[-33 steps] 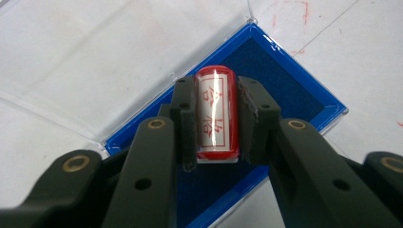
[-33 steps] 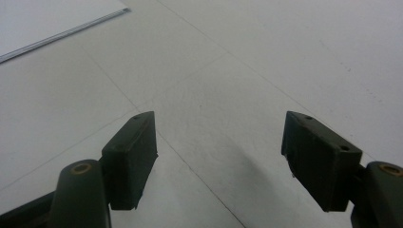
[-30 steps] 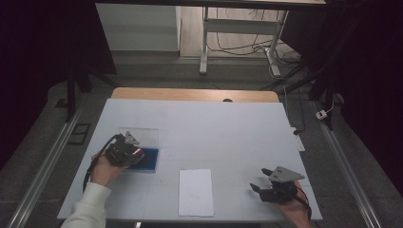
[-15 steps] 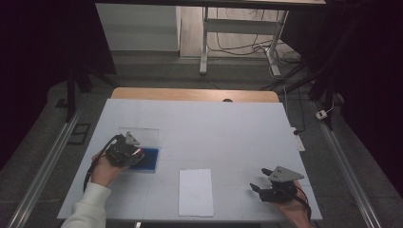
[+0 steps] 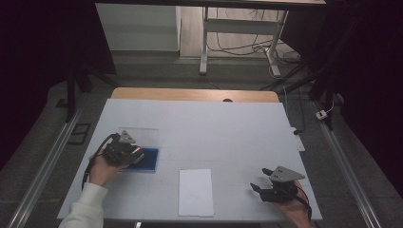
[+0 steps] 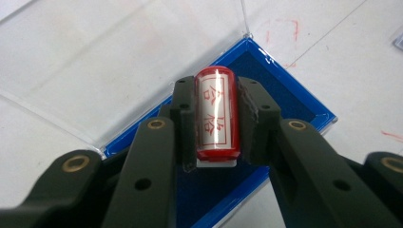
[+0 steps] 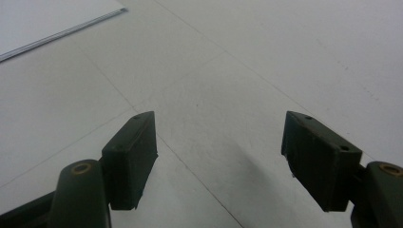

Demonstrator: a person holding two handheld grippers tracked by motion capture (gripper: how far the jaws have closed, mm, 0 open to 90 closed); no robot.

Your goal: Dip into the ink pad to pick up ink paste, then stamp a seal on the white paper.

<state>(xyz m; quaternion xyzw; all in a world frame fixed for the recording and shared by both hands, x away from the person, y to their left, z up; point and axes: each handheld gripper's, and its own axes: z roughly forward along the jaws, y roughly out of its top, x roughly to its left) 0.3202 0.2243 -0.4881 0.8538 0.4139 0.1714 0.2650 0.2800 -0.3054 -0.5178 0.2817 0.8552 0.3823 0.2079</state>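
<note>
Left gripper [image 6: 216, 118]: jaws clamped on a red stamp [image 6: 216, 114], one on each side of its barrel
Stamp: held between the jaws, directly above the blue ink pad [image 6: 285, 102]
Ink pad lid [image 6: 109, 57]: clear, lying open beyond the pad
Right gripper [image 7: 218, 156]: jaws spread apart, nothing between them, over the white table [image 7: 266, 57]
Paper sheet [image 5: 196, 191]: between the two grippers

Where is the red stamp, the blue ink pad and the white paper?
red stamp [image 6: 216, 114], left gripper view, on its labelled barrel.
blue ink pad [image 6: 285, 95], left gripper view, on its dark inked surface.
white paper [image 5: 196, 192], high view, at the sheet's middle.
</note>
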